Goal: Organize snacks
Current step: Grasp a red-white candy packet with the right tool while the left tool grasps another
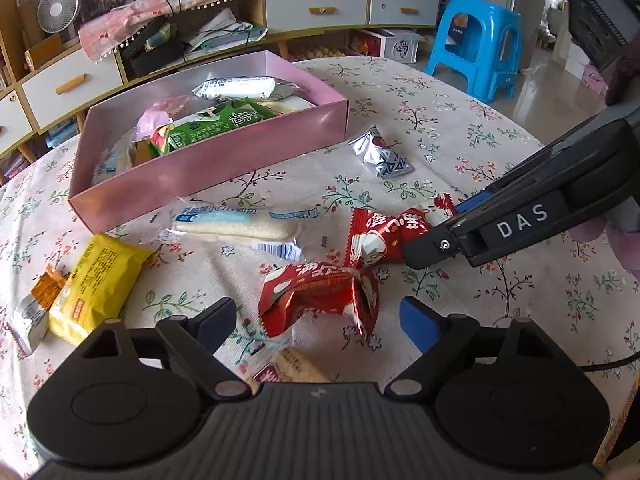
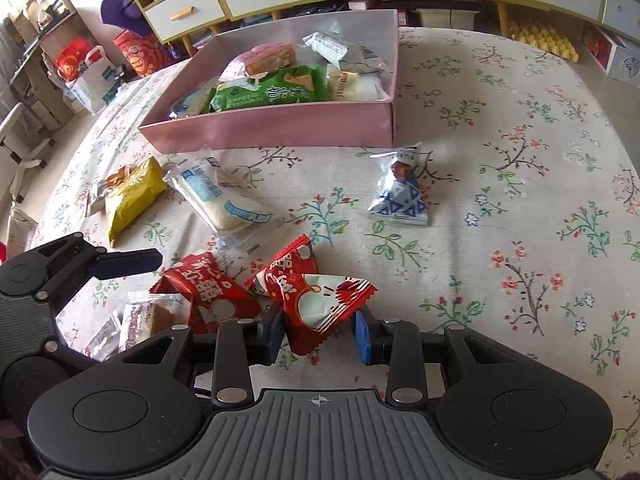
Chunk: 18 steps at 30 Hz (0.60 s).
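Observation:
A pink box [image 1: 208, 168] [image 2: 272, 132] holds several snacks at the table's far side. Two red snack packets lie close together. My left gripper [image 1: 316, 320] is open, its fingers on either side of the nearer red packet [image 1: 320, 296], which also shows in the right wrist view [image 2: 208, 292]. My right gripper [image 2: 320, 332] is open around the other red packet [image 2: 320, 300] [image 1: 380, 236]; the packet's lower corner sits between the blue pads, which do not press it. In the left wrist view the right gripper [image 1: 440, 236] comes in from the right.
Loose on the floral tablecloth [image 2: 520, 200]: a yellow packet [image 1: 96, 284] [image 2: 132, 196], a clear-wrapped white bar [image 1: 240, 228] [image 2: 224, 200], a blue-and-white triangle-patterned packet [image 1: 384, 156] [image 2: 400, 192], a brown biscuit pack [image 2: 152, 320]. A blue stool [image 1: 476, 44] stands beyond the table.

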Motion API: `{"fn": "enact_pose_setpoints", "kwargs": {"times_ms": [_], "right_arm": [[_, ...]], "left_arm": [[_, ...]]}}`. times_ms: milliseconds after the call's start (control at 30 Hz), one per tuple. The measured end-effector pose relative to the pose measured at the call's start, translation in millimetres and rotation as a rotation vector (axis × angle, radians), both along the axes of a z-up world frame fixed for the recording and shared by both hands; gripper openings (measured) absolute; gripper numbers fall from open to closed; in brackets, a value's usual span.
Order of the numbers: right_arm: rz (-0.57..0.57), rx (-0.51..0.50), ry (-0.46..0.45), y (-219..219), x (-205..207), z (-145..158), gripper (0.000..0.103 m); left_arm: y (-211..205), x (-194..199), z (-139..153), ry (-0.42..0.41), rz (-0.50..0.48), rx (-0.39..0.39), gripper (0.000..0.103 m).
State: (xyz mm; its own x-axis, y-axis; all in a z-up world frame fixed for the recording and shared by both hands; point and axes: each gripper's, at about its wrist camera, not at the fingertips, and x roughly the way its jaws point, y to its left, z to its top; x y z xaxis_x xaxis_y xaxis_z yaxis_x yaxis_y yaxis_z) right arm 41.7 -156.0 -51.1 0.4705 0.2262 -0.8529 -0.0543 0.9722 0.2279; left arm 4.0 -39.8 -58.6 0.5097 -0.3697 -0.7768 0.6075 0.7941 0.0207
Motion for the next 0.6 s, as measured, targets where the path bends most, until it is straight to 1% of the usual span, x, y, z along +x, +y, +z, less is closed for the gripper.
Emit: {"fn": "enact_pose_setpoints", "kwargs": {"times_ms": [100, 200, 333, 600], "right_arm": [[-0.012, -0.002, 0.003, -5, 0, 1, 0.033], [-0.024, -0.003, 0.004, -11, 0, 2, 0.033], [-0.036, 0.004, 0.007, -16, 0, 2, 0.033], [-0.039, 0.014, -0.005, -18, -1, 7, 0.033]], "left_arm": [[-2, 3, -1, -0.002, 0.006, -0.01, 0.079], [-3, 6, -2, 0.005, 0.008, -0.021, 0.066], [-3, 9, -3, 0.02, 0.022, -0.033, 0.06], [-1, 8, 0, 0.021, 0.041, -0.038, 0.054]]}}
